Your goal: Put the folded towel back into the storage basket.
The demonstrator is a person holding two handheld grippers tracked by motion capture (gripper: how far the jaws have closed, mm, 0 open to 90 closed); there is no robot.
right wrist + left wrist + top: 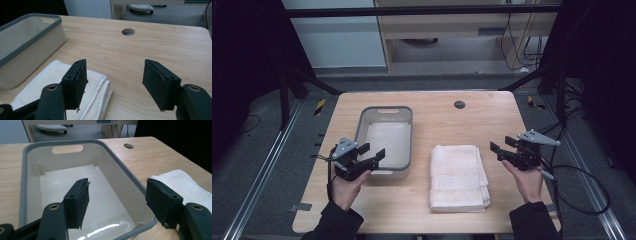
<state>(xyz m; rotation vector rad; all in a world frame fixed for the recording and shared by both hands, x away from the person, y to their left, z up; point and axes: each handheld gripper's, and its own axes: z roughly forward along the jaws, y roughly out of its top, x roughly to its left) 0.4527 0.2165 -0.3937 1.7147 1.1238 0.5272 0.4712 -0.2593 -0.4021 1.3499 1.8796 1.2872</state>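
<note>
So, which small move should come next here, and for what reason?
Probably the right gripper should move left and down to the folded towel. Its jaws are open and empty, beside the towel's right edge. The towel lies flat on the table, next to the empty bin, and the left gripper hovers open at the bin's near rim.

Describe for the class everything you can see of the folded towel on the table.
The white folded terry towel lies flat on the light wooden table, folded into a neat rectangle of stacked layers with a woven band across it. It sits just right of the grey-rimmed plastic bin, apart from it. Neither hand-held gripper touches it.
</note>
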